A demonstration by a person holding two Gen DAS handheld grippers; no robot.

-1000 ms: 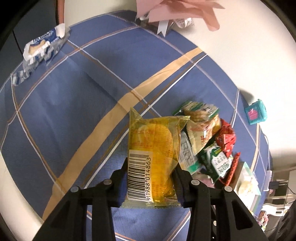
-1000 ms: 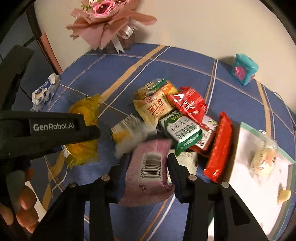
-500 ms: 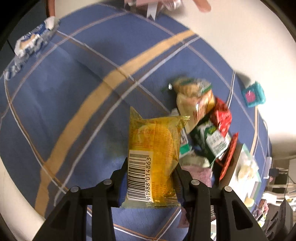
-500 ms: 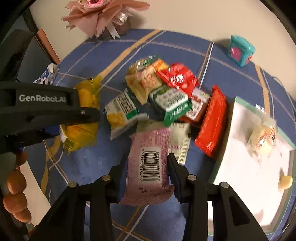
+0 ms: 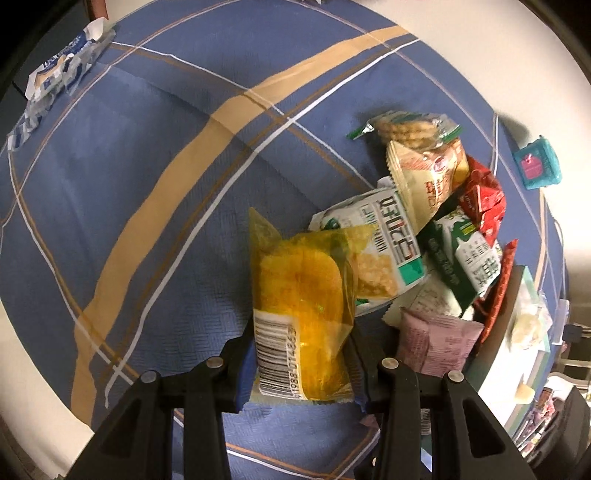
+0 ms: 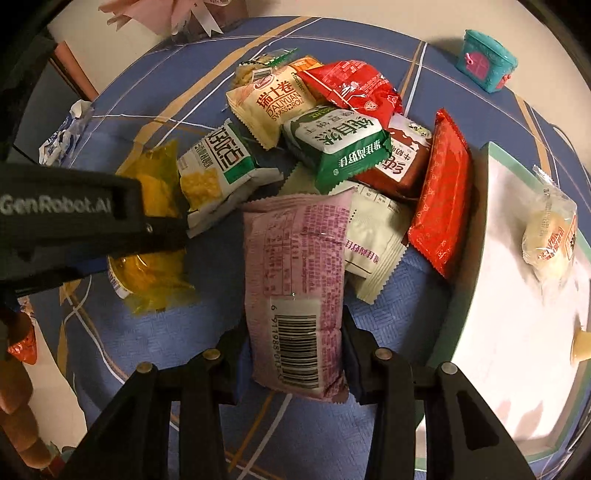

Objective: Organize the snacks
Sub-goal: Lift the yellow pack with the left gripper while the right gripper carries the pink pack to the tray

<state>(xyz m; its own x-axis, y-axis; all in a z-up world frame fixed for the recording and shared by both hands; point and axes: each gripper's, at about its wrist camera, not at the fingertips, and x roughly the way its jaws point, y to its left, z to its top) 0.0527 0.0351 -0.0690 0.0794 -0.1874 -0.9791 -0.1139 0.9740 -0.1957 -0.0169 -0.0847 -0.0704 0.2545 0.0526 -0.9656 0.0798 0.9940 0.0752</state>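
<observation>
My left gripper point(image 5: 299, 365) is shut on a clear yellow snack packet point(image 5: 299, 314) with a barcode, held above the blue tablecloth. It also shows at the left of the right wrist view point(image 6: 155, 236). My right gripper point(image 6: 295, 354) is shut on a pink snack packet point(image 6: 295, 280), also seen in the left wrist view point(image 5: 436, 339). A pile of snack packets point(image 6: 332, 140) lies ahead of both: white-green, cream, green, red ones. A white tray with a green rim point(image 6: 476, 280) at the right holds a pale wrapped snack point(image 6: 550, 240).
A blue-white wrapper point(image 5: 59, 70) lies at the far left of the table. A teal toy box point(image 6: 484, 62) stands at the back right. A pink bouquet point(image 6: 184, 14) stands at the back. The cloth point(image 5: 129, 166) has tan and white stripes.
Both grippers have moved toward the snack pile with their packets held. The left gripper swung right, so the pile now lies just beside the yellow packet. The pink packet stays gripped.
</observation>
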